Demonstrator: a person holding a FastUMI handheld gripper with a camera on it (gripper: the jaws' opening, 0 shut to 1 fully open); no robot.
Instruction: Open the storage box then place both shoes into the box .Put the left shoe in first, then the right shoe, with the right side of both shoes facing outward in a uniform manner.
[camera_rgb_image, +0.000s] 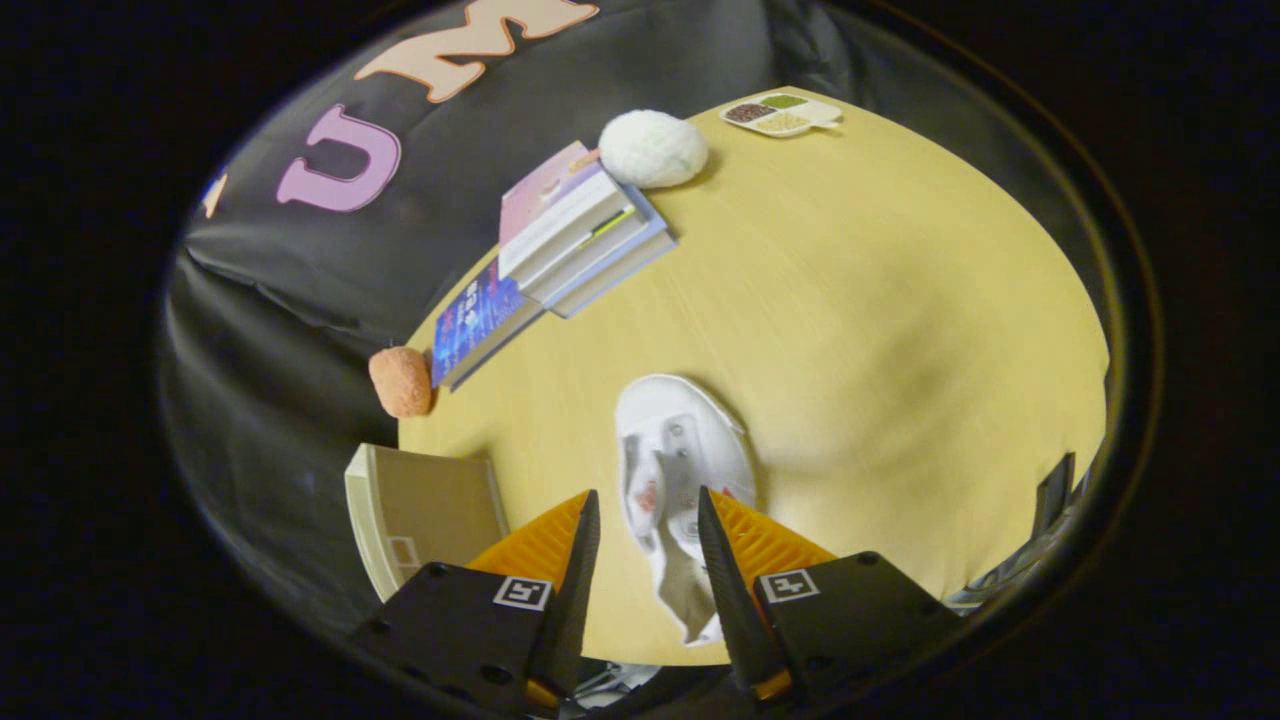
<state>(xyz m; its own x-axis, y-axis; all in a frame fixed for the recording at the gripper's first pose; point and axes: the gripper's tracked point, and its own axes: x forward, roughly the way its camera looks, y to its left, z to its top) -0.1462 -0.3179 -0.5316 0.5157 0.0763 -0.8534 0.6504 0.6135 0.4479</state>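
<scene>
A white shoe (672, 470) hangs between my fingers, toe pointing away from me, well above the yellow round table (880, 330). My gripper (647, 497) is shut on the shoe, with both fingers pressing its sides near the collar. The shoe's near end runs down between the fingers toward the table's near edge. A beige storage box (425, 505) with a pale rim stands at the table's edge, just left of my left finger; I cannot see into it.
A stack of books (570, 245) lies beyond the shoe to the left. A white fluffy ball (652, 148) rests behind the books and an orange fuzzy ball (401, 381) sits by their near end. A small divided dish (782, 114) sits at the far edge.
</scene>
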